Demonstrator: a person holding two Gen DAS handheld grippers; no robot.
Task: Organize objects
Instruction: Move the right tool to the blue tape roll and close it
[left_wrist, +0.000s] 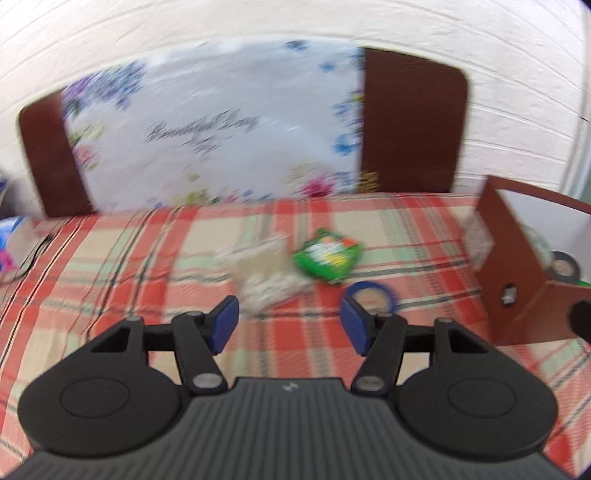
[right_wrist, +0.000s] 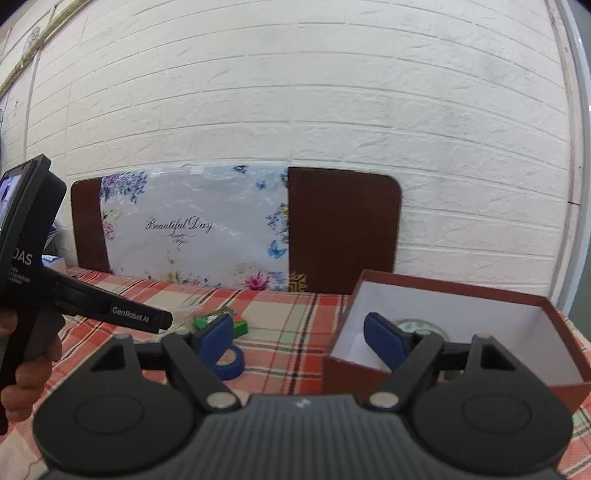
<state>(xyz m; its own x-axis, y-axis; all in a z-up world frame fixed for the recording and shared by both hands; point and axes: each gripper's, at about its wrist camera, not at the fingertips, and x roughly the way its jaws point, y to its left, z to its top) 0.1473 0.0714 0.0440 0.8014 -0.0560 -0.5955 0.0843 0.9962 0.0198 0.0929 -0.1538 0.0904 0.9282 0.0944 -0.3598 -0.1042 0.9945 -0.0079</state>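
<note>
Item one: your left hand-held gripper (left_wrist: 288, 319), blue pads spread wide and holding nothing, poised above the plaid-covered desk (left_wrist: 110, 266); the left wrist view is motion-blurred. Item two: a clear plastic packet (left_wrist: 264, 271) with pale contents, lying on the cloth just ahead of the left pad. Item three: a green snack packet (left_wrist: 327, 256), flat on the cloth, touching or nearly touching the clear packet on its right side. Item four: a blue tape roll (left_wrist: 371, 295), lying flat near the right pad of that gripper and just in front of the green packet. Item five: a red-brown box (right_wrist: 436, 369) with a white interior, open-topped, standing at the right end of the desk; the left wrist view shows a grey tape roll (left_wrist: 563, 266) inside it, and the right wrist view shows a round pale object low in the box, too hidden to name. Item six: your right hand-held gripper (right_wrist: 299, 338), its fingers likewise parted and empty, the right pad seen against the box interior and the left pad overlapping the blue roll in view. Item seven: a floral panel (right_wrist: 195, 229) lettered "Beautiful Day", propped against the white brick wall (right_wrist: 295, 92) behind the desk.
</note>
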